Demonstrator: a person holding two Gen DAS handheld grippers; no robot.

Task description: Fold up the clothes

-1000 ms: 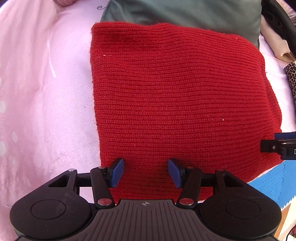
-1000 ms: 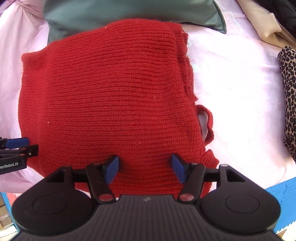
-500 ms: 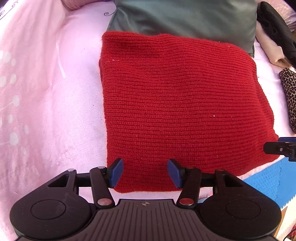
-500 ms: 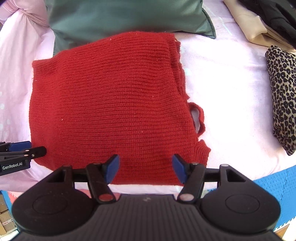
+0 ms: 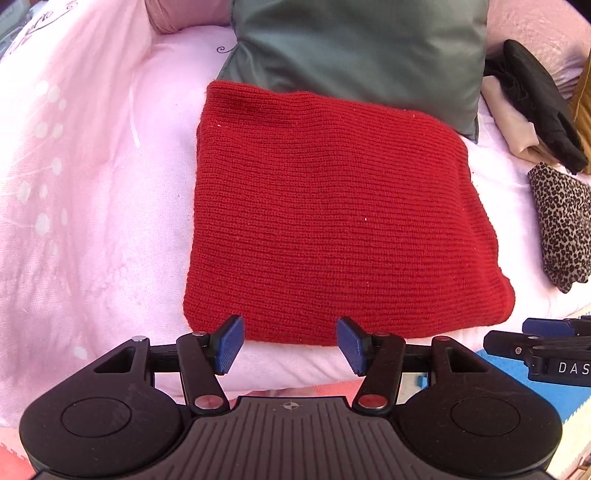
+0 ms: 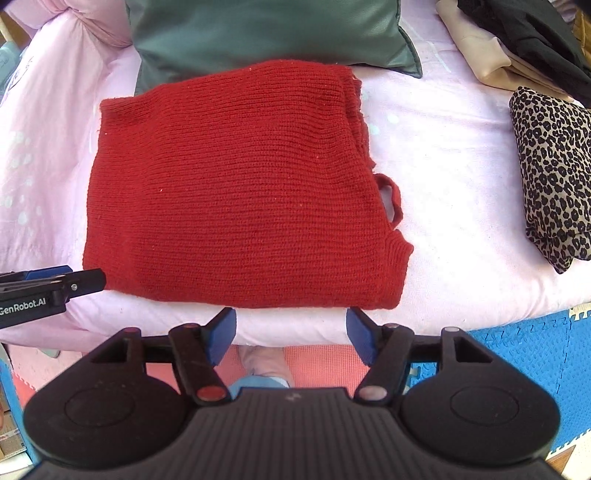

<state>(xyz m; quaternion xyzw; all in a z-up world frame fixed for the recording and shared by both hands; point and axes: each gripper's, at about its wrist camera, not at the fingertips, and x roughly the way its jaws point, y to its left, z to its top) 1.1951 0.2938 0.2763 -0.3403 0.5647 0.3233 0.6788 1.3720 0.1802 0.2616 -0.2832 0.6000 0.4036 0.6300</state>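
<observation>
Now the red sweater (image 5: 332,221) lies folded square on the bed (image 5: 92,221), both grippers (image 5: 290,341) (image 6: 291,334) released and empty, the left just opened wider; next, probably, another garment to fetch.

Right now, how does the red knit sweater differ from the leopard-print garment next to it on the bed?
The red sweater is plain ribbed knit; the leopard-print garment is spotted black on tan. The sweater's folded bundle looks wider, the leopard one a narrower bundle. The sweater lies in the middle, its far edge on the green pillow; the leopard garment sits toward the right. Both are folded on the pink sheet, touched by neither gripper.
</observation>
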